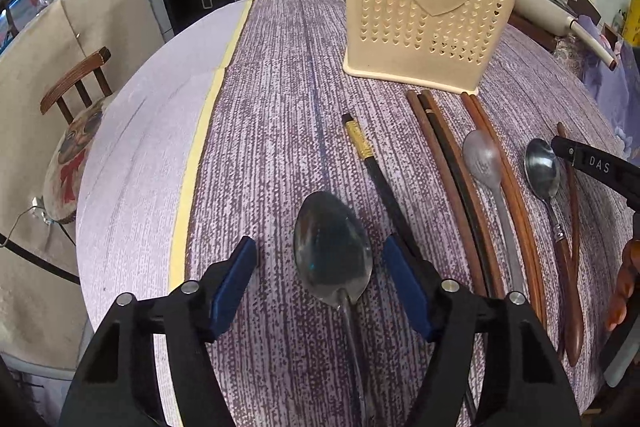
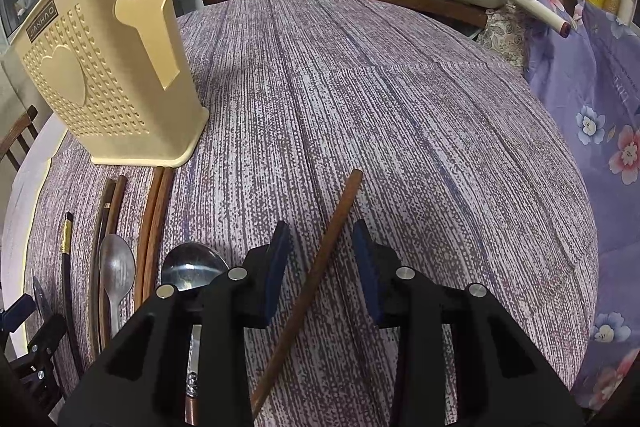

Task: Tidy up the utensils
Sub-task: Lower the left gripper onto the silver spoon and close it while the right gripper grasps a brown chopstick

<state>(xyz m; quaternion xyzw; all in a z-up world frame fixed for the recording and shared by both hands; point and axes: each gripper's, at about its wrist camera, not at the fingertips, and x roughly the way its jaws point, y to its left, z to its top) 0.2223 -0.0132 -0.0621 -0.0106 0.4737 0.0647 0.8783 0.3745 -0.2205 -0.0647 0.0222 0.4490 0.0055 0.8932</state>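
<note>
Straddling a dark spoon [image 1: 333, 251], the left gripper [image 1: 319, 283] was held spread over the table [image 1: 272, 75], nothing yet pinched. The right gripper [image 2: 319, 269] was likewise spread, with one brown chopstick [image 2: 320, 267] lying slanted between its pads. More chopsticks and spoons were laid beside the cream holder [image 1: 434, 3]. A slanted chopstick could be rolled away or pinched off-centre, it was judged.

Left tongs [image 1: 318, 285] agape; right tongs [image 2: 322, 269] agape, both low
</note>
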